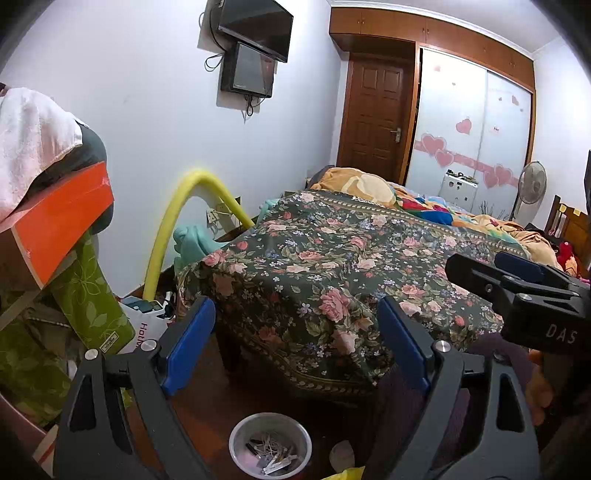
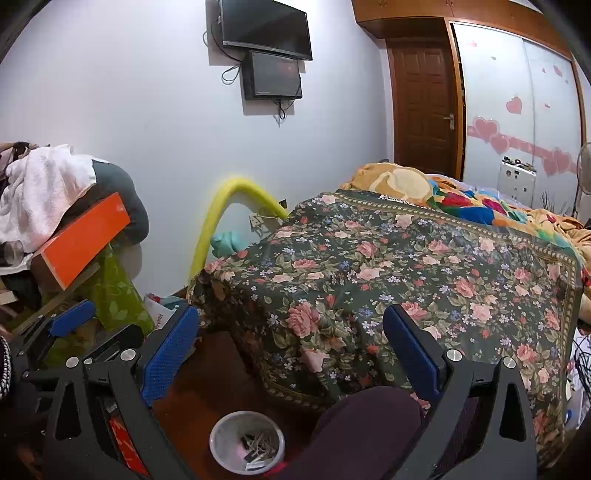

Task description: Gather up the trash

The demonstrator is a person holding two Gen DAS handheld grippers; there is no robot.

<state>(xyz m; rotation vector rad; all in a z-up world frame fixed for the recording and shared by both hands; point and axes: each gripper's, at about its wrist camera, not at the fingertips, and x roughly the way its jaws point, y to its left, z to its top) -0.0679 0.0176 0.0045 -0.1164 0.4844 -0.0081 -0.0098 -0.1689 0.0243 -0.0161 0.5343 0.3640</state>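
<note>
Bedroom, cluttered, lit from indoors; pale wall carrying two dark screens (image 2: pixel 264 27), brown door (image 2: pixel 424 103) shut, wardrobe with heart stickers (image 1: pixel 465 125) at the far end.

Item: table under a dark floral cloth (image 2: pixel 369 280), top bare of litter as far as either view shows; bedding piled behind it.

Item: small metal bowl (image 1: pixel 270 421) on the dark wood floor, just before the table's near edge. Contents: a loose heap of small scraps, pale strips and dark bits, kinds too small to tell. Judged to serve as the trash receptacle, set low and central so both tools can reach down to it. A pale round object (image 1: pixel 341 456) and a yellow scrap (image 1: pixel 349 474) lie on the floor just beside it; whether these are litter cannot be told.

Item: left gripper (image 1: pixel 295 343), blue pads spread wide, nothing between them, held above the bowl and aimed at the table.

Item: right gripper (image 2: pixel 291 347), likewise spread wide and empty, alongside the left at similar height; a dark-clad knee (image 2: pixel 369 424) sits beneath it.

Item: leaning stack at left, namely orange board (image 1: pixel 62 218), white towel (image 1: pixel 33 129), green leaf-print bag (image 1: pixel 92 295); yellow foam tube (image 1: pixel 177 206) arched against the wall.

Status: scraps already lie in the bowl. Both tools empty above it suits either a pause after dropping a piece or a search for more.
</note>
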